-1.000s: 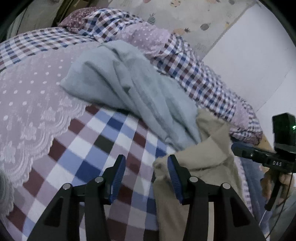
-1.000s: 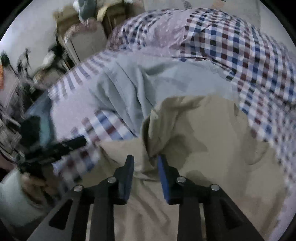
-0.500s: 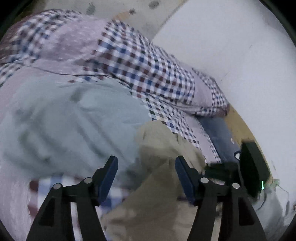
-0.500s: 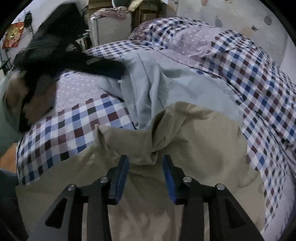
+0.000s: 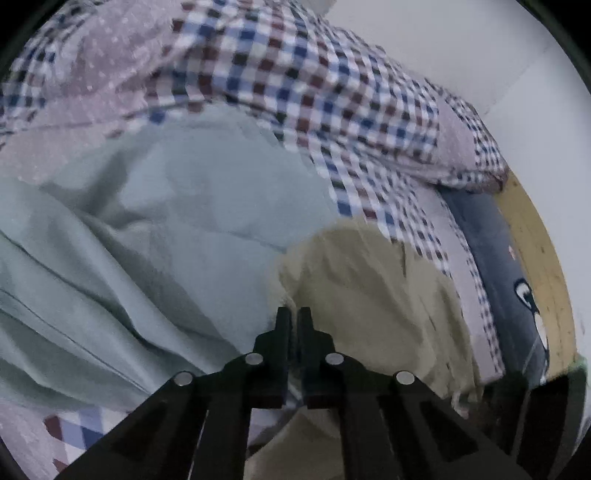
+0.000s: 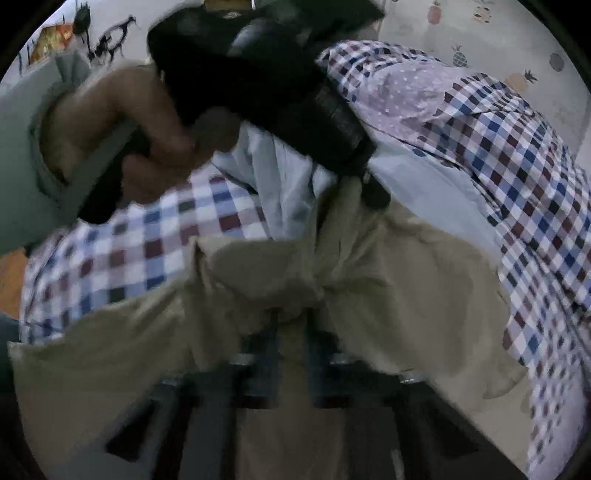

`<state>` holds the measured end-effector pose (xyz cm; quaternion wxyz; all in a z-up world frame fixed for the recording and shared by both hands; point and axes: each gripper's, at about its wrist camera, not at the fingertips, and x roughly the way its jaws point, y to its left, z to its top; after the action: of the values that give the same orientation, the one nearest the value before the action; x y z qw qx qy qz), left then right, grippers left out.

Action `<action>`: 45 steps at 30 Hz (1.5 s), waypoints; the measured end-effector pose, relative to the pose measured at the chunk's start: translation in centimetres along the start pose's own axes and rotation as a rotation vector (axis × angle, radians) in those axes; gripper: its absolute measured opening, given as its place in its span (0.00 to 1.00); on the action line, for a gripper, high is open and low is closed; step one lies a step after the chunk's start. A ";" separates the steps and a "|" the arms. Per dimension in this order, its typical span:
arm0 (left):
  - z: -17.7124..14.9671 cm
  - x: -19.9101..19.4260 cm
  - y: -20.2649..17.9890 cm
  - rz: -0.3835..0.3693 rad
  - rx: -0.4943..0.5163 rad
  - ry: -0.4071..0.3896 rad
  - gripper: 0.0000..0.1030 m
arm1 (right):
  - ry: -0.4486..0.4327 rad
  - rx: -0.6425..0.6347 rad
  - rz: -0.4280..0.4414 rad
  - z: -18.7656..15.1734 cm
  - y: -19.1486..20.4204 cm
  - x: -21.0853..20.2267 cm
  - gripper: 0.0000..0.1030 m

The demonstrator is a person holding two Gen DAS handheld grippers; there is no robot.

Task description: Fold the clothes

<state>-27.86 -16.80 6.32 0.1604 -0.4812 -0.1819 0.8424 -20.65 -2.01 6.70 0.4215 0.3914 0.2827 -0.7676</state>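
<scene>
The beige garment [image 6: 399, 280] lies crumpled on the checked bedspread [image 5: 325, 92], touching the pale blue garment [image 5: 155, 229] beyond it. The left gripper [image 5: 294, 314] has its fingers pressed together at the beige garment's edge. The right gripper [image 6: 291, 325] pinches a bunched beige fold. A hand [image 6: 122, 147] grips the left tool's handle above that garment.

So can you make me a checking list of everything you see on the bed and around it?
Surface: checked bedspread, rumpled.
Job's things: beige garment bunched; pale blue garment beside it, touching.
Clutter: dark blue patterned cloth at the bed's edge.
Grippers: left gripper shut, at the garments' border, grip unclear; right gripper in beige folds, blurred.
Cables: nothing seen.
Surroundings: white wall; pineapple-print wall; a hand holding the other gripper.
</scene>
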 end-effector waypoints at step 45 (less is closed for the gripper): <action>3.2 0.7 5.8 0.184 0.056 -0.048 0.51 | -0.010 0.311 -0.059 2.4 -7.0 4.1 0.05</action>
<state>-31.59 -22.07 4.61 0.0915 -0.4709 -0.1169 0.8696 -28.99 -2.24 5.24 0.3346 0.4398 0.1698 -0.8159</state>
